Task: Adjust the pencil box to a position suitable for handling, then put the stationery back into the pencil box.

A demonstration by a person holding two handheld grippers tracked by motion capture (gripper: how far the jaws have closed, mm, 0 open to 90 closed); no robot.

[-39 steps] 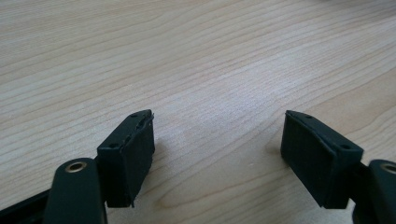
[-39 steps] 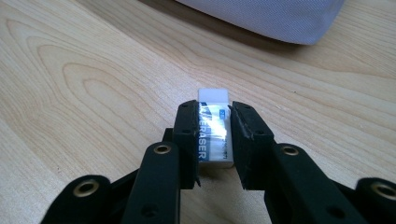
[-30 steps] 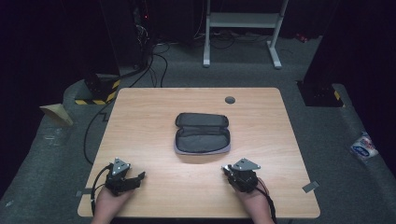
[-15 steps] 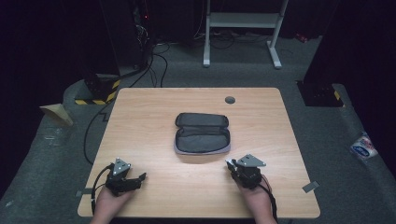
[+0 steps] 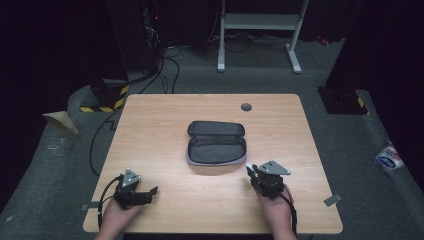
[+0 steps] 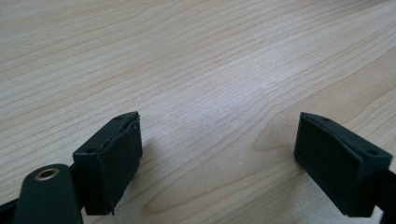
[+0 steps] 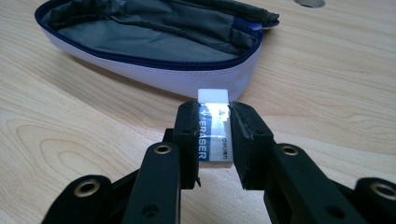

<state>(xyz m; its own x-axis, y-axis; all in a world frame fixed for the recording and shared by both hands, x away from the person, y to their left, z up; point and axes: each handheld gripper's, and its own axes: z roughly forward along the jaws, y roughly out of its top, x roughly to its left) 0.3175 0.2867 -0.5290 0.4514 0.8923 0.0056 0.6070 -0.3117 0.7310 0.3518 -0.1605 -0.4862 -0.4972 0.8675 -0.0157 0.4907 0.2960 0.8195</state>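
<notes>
The right gripper point(image 7: 212, 140) clamps a white eraser point(image 7: 214, 133) between its jaws, just in front of the open pouch point(image 5: 216, 142) lying mid-table point(image 5: 160, 125). The left gripper point(image 6: 217, 154) rests low over bare wood near the table's front left corner, jaws spread wide and holding nothing.

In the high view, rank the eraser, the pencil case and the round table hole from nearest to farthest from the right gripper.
1. Eraser: clamped between the right gripper's fingers.
2. Pencil case: open, just ahead and to the left, mid-table.
3. Table hole: beyond the case, near the far edge.
</notes>
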